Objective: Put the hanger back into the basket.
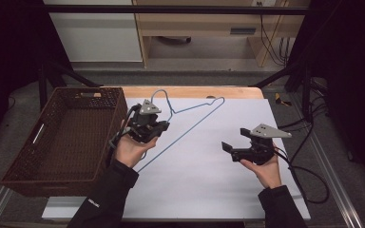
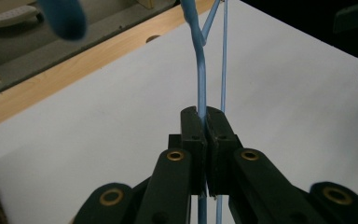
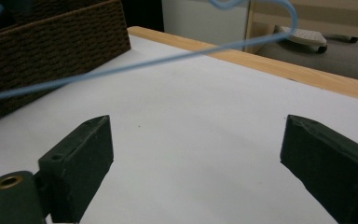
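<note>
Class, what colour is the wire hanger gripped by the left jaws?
Light blue; the hanger shows best in the left gripper view.

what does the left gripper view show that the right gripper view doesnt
The left gripper view alone shows the left gripper shut on the blue wire hanger, its jaws pinching the wire near the neck. The right gripper view alone shows the right gripper with jaws spread wide and nothing between them, plus the side of the brown woven basket. Both show the hanger's blue wire, the white sheet on the table and the table's wooden edge.
</note>
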`<state>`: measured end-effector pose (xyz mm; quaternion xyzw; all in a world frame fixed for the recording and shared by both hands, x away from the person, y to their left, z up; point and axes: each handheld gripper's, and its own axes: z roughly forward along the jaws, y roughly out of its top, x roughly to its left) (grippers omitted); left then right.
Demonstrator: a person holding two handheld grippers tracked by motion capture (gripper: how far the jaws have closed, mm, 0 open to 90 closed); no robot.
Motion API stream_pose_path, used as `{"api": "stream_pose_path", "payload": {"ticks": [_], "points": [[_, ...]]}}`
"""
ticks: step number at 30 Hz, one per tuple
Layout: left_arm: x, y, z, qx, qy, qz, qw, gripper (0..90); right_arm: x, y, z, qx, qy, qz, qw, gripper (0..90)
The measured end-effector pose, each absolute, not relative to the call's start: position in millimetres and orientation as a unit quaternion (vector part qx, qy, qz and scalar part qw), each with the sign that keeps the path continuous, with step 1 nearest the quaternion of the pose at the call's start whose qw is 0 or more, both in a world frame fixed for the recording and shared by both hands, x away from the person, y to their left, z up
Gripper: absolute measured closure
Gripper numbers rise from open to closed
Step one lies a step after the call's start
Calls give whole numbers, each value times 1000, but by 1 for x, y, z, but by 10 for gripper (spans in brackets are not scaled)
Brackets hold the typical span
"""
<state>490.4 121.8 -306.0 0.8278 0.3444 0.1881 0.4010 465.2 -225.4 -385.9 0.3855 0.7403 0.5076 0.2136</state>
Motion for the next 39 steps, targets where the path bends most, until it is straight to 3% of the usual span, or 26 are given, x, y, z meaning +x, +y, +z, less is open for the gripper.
{"api": "stream_pose_path", "payload": {"ticks": [17, 39], "points": [[467, 170, -242, 812, 336, 243, 410, 878, 443, -249, -402, 393, 733, 514, 209, 59], [460, 282, -209, 743, 420, 311, 418, 878, 438, -254, -403, 395, 730, 514, 215, 48]]}}
